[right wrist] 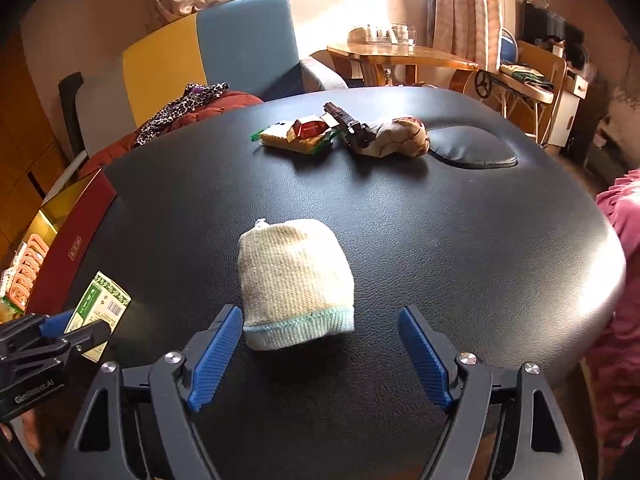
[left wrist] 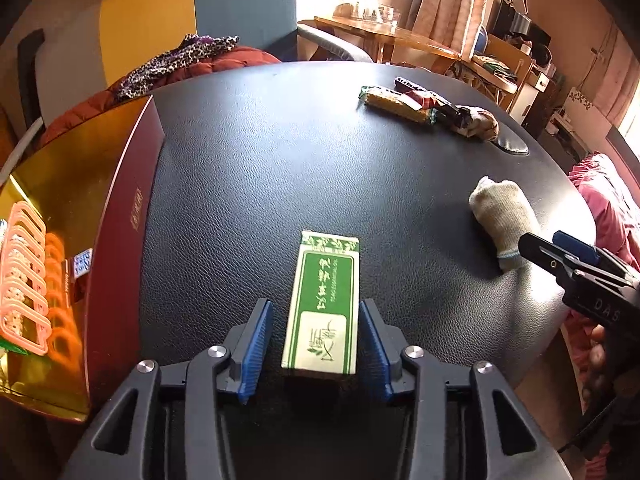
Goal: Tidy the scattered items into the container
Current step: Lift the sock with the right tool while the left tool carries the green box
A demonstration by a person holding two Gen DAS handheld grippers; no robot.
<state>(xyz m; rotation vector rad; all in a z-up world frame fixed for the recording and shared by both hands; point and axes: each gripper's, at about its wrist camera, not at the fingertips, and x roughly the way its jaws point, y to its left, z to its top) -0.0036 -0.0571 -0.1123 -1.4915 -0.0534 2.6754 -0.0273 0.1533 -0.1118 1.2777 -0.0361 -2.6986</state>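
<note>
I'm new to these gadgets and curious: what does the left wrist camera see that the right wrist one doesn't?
Only the left view shows the green-and-white carton's printed top between open left gripper pads, and the gold inside of the red box. Only the right shows the cream knitted sock close up before the open right gripper. Both share the black leather table and the far pile.

Black claw point(left wrist: 317, 342), ribbed blue pads point(left wrist: 256, 350)

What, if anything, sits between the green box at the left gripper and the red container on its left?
Nothing visible does. The green box lies between the open fingers of the left gripper, and only bare black tabletop separates it from the red container. The container's raised side wall must be cleared.
</note>
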